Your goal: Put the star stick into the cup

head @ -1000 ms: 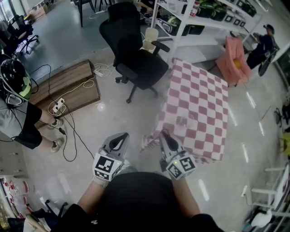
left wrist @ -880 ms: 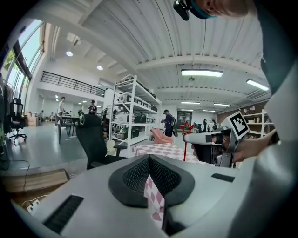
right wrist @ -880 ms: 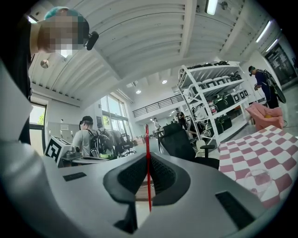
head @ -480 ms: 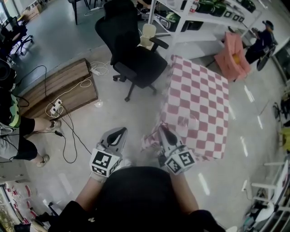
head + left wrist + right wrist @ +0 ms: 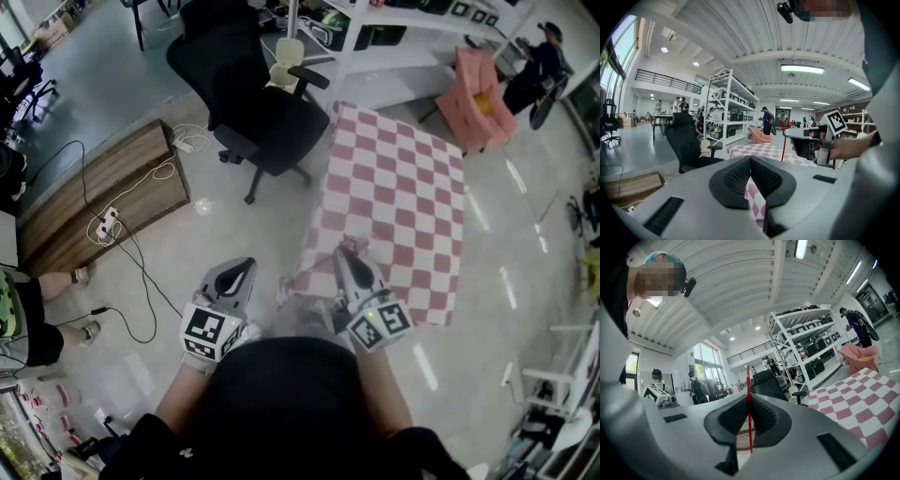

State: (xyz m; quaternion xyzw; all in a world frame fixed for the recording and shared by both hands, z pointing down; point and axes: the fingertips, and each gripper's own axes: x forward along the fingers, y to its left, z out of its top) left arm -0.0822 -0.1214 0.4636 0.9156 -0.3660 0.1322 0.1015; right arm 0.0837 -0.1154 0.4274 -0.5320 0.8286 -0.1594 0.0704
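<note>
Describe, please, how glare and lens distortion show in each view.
Head view: light streaks glare on the floor. Left gripper view: the ceiling lamp is blown out, corners black. Right gripper view: shelves bow; stick is sharp.

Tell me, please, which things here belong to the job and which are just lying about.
Job: star stick, clamped in the right gripper; no cup clearly visible.
Lying about: black office chair, wooden board, power strip, pink armchair.
</note>
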